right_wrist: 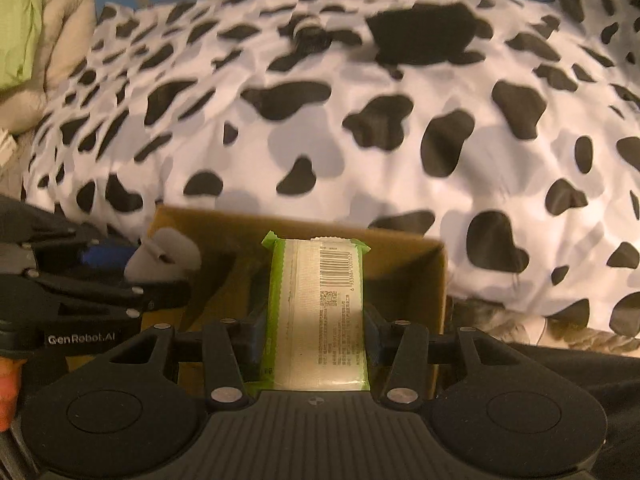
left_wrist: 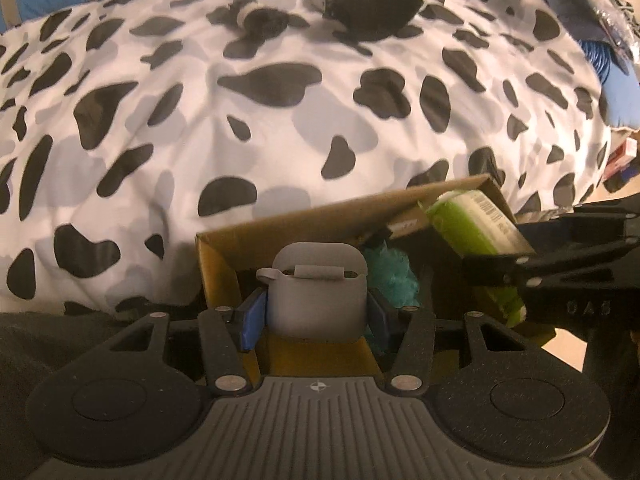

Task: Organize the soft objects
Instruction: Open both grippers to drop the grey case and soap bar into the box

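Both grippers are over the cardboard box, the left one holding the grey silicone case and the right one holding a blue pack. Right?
Not quite: the pack in the right gripper is green and white, not blue, as the right wrist view shows. The rest holds: the left gripper grips the grey case, and both are over the box.

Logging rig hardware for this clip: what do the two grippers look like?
Both grippers, left gripper and right gripper, are matte black with ribbed grey bases, round side discs, silver rivets and blue-padded fingers. "GenRobot.AI" is printed in white on the left one. No cables or sleeves visible.
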Demonstrator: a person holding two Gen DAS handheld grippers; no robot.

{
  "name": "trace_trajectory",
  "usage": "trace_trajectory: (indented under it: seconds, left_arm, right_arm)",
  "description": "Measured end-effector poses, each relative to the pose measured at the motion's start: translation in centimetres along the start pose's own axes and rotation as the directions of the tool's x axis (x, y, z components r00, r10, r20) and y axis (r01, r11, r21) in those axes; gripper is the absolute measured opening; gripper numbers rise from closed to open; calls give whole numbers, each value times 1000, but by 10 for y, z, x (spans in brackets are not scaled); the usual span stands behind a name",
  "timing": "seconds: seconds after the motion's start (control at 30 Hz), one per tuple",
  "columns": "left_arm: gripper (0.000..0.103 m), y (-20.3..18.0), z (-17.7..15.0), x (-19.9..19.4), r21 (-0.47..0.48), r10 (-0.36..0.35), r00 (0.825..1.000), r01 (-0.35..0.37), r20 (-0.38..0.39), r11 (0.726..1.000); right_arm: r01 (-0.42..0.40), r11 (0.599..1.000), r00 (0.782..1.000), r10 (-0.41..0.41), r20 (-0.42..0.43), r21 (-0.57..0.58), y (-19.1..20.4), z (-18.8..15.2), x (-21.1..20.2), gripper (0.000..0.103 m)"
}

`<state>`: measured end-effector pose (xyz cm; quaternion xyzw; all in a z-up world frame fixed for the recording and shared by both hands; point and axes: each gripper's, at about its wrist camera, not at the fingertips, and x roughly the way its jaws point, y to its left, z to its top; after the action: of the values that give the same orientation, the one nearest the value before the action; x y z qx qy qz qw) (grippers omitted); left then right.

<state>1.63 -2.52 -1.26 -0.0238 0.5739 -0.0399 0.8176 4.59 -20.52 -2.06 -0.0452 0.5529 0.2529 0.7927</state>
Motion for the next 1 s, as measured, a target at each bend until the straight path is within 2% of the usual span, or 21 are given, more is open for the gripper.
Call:
trace_trajectory:
  seconds: [0.43,0.47,0.53,0.6,0.67,0.7,0.8,1.0]
  left_arm:
    - [52,1,0,15,4,19,994,-19,-106,1000]
    - [52,1,0,16,6,24,993,-24,-115,1000]
    - [53,1,0,19,8,38,990,-37,-134,999]
    - [56,2,0,21,3,46,989,-46,-142,999]
    - [65,4,1,20,-12,46,989,-48,-139,999]
    - [66,6,1,20,-20,46,990,-49,-136,999]
    - [69,9,2,20,-41,44,990,-50,-137,998]
    - [70,9,2,23,-44,46,987,-53,-151,998]
  right_arm:
    - [32,999,995,-32,-92,7,-2,-2,17,52]
    - [36,999,995,-34,-91,14,-3,-1,17,54]
    - [34,999,996,-31,-83,27,-5,0,15,70]
    - [47,998,997,-45,-68,29,-5,1,14,90]
    - [56,998,997,-54,-62,30,-5,1,13,95]
    - [55,998,997,-53,-63,31,-5,1,13,97]
    - [67,997,996,-65,-67,28,-5,2,15,103]
    - [77,997,994,-75,-77,17,-3,2,17,103]
